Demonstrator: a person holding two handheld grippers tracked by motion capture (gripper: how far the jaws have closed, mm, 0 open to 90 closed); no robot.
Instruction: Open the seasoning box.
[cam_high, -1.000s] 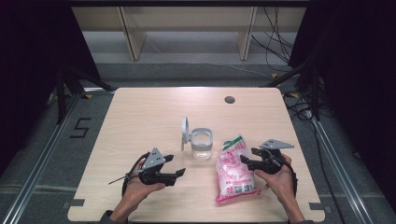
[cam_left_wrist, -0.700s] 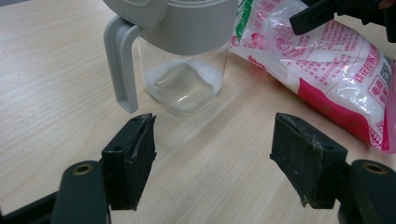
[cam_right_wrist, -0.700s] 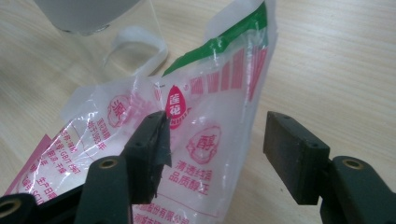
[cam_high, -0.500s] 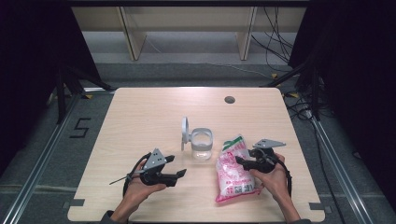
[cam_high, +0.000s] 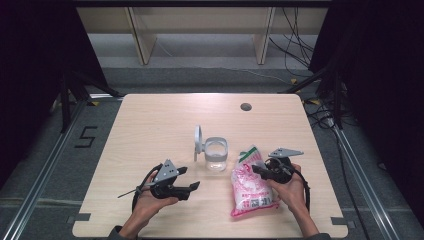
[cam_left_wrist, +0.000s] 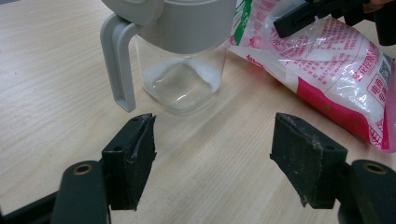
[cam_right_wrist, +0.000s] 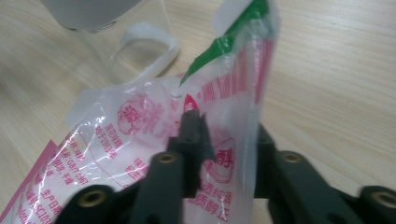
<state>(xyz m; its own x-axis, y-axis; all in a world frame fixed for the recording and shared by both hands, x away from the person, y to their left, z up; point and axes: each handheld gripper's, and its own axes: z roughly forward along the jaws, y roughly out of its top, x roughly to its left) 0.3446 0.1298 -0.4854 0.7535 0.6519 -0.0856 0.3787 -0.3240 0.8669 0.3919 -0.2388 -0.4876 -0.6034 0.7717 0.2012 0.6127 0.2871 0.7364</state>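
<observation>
a pale wooden desk (cam_high: 150, 130) carries a pink and white bag (cam_high: 248, 190) of white grains at five o'clock from a clear jug (cam_high: 216, 154) with its grey lid flipped up. the right tool (cam_high: 260, 171) has just been closing and now pinches a fold of film near the bag's top, likely too thin a hold: lifted, the heavy bag could slip or tear and spill. the left tool (cam_high: 191, 178), at seven o'clock from the jug, is spread and empty.

R gripper (cam_high: 260, 171) closing on pink bag (cam_high: 250, 187) (by jug (cam_high: 216, 152)); L gripper (cam_high: 187, 179) w/ jaws apart
</observation>
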